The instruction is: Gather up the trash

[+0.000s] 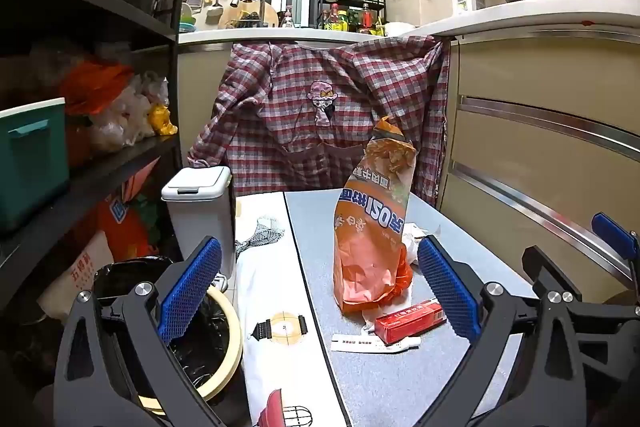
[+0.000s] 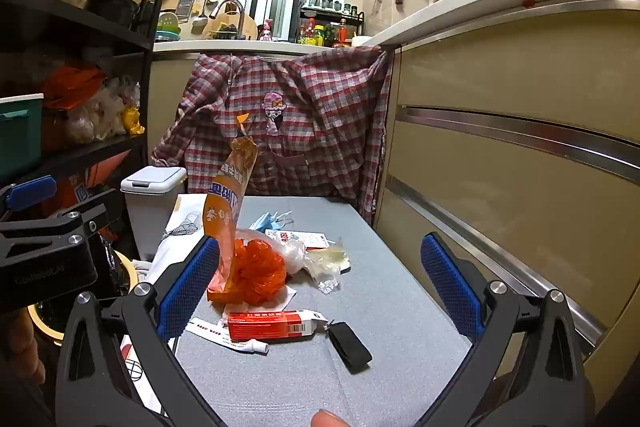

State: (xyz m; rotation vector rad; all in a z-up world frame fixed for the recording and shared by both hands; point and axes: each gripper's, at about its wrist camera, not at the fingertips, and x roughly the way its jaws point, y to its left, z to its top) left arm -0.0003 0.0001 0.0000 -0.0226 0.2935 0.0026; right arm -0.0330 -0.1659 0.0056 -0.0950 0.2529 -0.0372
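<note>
I noted the grey tabletop (image 2: 380,267) carrying the trash: 1 tall orange bag (image 1: 372,227) upright, 1 red box (image 2: 276,326) flat near it. My left gripper (image 1: 320,291) and right gripper (image 2: 320,291) hung short, jaws apart, empty.

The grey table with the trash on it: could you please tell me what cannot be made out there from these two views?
- Left wrist view: the tall orange bag hides most of the litter behind it.
- Right wrist view: the bin with the black liner is mostly covered by the left tongs' body.
- Both views: print on the red box is too small to read.
- Right wrist view: the table's near edge is cut off.
</note>
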